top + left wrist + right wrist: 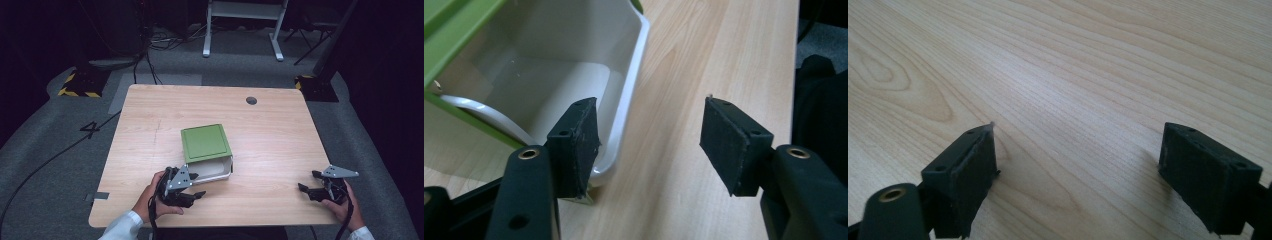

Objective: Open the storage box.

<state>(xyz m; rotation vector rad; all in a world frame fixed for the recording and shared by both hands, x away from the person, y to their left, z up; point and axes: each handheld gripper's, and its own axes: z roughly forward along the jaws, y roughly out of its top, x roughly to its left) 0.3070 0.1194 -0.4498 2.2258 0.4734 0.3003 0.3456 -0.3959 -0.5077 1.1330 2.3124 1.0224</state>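
A white box [216,170] with a green lid [205,142] lies mid-table; the lid is slid back so the box's near end is uncovered. In the left gripper view the white box [549,75] looks empty inside, under the green lid [454,30]. My left gripper [195,186] is open at the box's near left corner; in its own view the left gripper [649,142] has one jaw against the white rim and the other over bare wood. My right gripper [310,182] is open near the table's front right, and the right gripper [1078,170] holds nothing above the wood.
The wooden table [150,120] has a round cable hole [251,100] at the back right. Beyond it on the grey floor stand a white desk frame [242,30], cables and yellow-black striped bases [80,82].
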